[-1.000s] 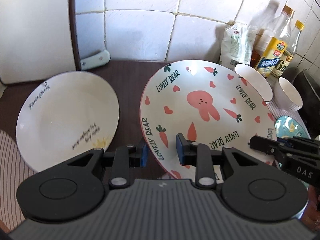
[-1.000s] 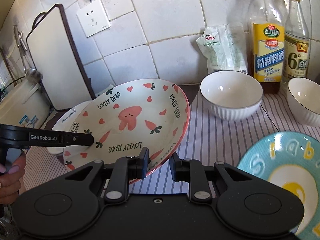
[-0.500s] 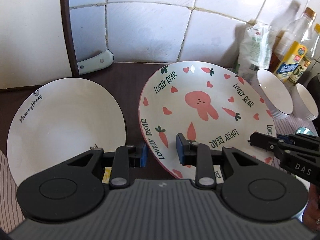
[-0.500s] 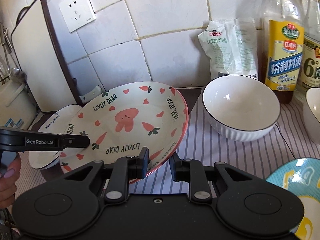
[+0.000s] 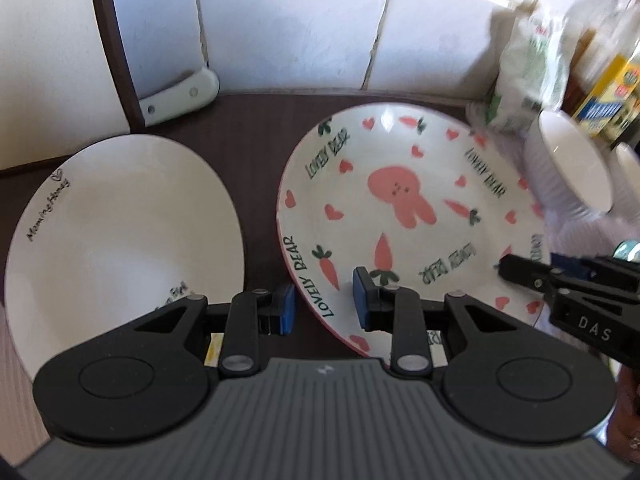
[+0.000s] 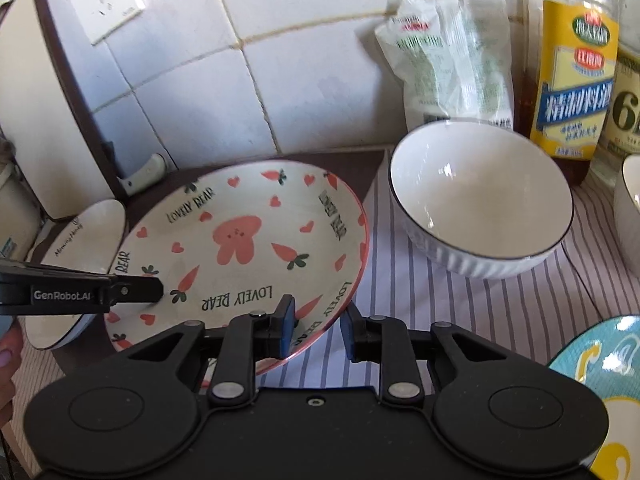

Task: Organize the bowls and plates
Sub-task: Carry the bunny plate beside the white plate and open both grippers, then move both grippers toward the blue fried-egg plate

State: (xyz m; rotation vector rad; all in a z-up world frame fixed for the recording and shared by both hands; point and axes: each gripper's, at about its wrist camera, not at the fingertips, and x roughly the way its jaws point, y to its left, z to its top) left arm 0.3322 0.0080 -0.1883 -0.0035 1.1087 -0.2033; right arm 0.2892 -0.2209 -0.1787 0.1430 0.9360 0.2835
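Observation:
Both grippers hold the rabbit-and-carrot "Lovely Bear" plate (image 5: 400, 200) by opposite rims, tilted above the counter. My left gripper (image 5: 323, 308) is shut on its near-left rim. My right gripper (image 6: 318, 328) is shut on its right rim (image 6: 344, 280). The right gripper also shows in the left wrist view (image 5: 568, 292), and the left gripper in the right wrist view (image 6: 80, 292). A plain white "Morning Honey" plate (image 5: 120, 240) lies left of the held plate, also seen in the right wrist view (image 6: 88, 240). A white ribbed bowl (image 6: 480, 208) stands on the right.
A cutting board (image 5: 48, 48) leans on the tiled wall at left, a knife handle (image 5: 180, 96) beside it. A plastic pouch (image 6: 448, 52) and sauce bottles (image 6: 572, 64) stand at the back right. A second white bowl (image 6: 630, 208) and a blue plate (image 6: 604, 380) lie right on the striped cloth (image 6: 460, 304).
Both grippers have carried the rabbit plate forward and left, closer to the white plate and the wall. The bowls and bottles have slid toward the right edge of the left view.

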